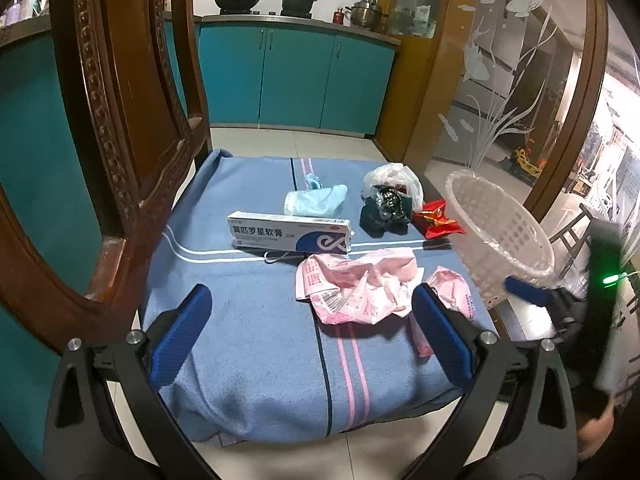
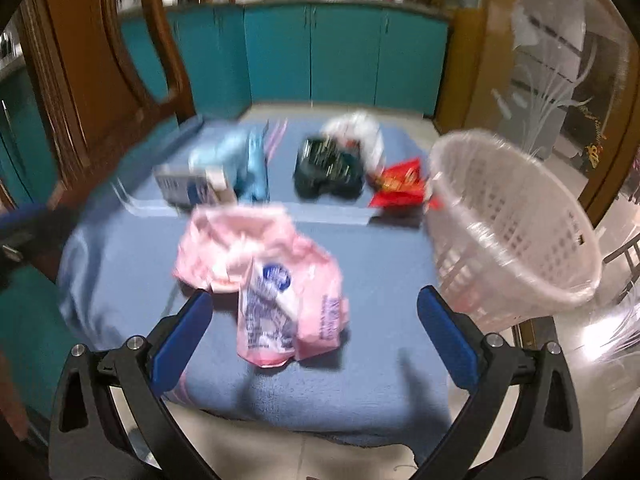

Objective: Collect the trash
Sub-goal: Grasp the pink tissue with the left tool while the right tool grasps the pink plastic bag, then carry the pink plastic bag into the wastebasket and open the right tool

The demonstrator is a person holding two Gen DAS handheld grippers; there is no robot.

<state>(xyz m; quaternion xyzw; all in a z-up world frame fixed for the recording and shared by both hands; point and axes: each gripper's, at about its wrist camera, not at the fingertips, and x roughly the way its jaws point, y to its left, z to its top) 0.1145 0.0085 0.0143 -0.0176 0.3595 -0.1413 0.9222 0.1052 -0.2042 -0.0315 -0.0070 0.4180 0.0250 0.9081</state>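
Observation:
Trash lies on a blue cloth over a chair seat: crumpled pink wrappers, a white and blue ointment box, a light blue bag, a dark green wrapper with a white plastic bag, and a red packet. A white lined basket stands at the right. My left gripper is open and empty before the pink wrappers. My right gripper is open around the near pink wrapper; its view is blurred.
The wooden chair back rises at the left. Teal kitchen cabinets stand behind across tiled floor. A frosted glass door is at the right. My right gripper shows at the right edge of the left wrist view.

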